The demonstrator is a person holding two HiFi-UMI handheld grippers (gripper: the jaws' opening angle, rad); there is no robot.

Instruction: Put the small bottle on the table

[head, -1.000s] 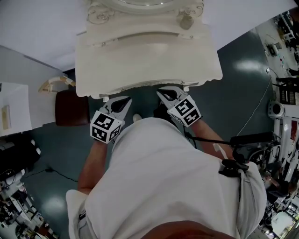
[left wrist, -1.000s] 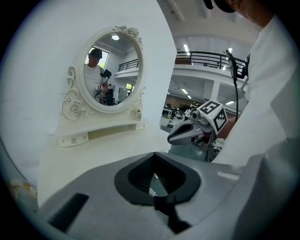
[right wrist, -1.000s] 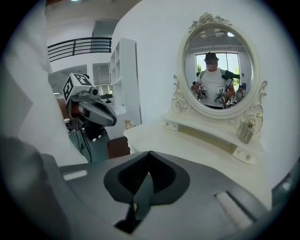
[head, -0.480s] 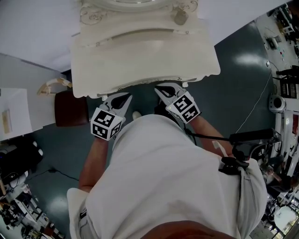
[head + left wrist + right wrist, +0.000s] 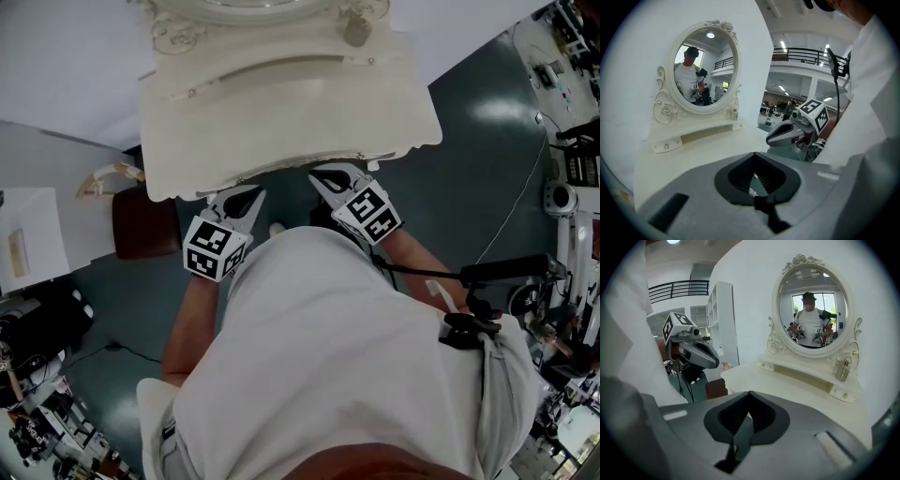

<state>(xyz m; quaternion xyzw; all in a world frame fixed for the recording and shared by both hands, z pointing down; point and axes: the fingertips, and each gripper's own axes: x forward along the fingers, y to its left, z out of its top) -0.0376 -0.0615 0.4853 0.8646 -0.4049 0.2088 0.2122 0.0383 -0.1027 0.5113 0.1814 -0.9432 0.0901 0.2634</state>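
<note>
The small bottle (image 5: 355, 30) stands upright on the raised shelf at the back right of the cream dressing table (image 5: 281, 122), beside the oval mirror (image 5: 704, 70). It also shows in the left gripper view (image 5: 733, 112) and in the right gripper view (image 5: 842, 369). My left gripper (image 5: 251, 193) and right gripper (image 5: 320, 174) hover side by side at the table's front edge, far from the bottle. Both are shut and hold nothing, as the closed jaw tips show in the left gripper view (image 5: 753, 155) and the right gripper view (image 5: 750, 394).
A dark brown stool (image 5: 142, 220) sits at the table's left, with a white desk (image 5: 33, 234) beyond it. Cables and equipment (image 5: 562, 197) crowd the right side on the dark floor. The tabletop between the grippers and the shelf is bare.
Both grippers stay shut at the table's front edge. Only the head view shifts slightly, so the table sits a little higher in the frame.
</note>
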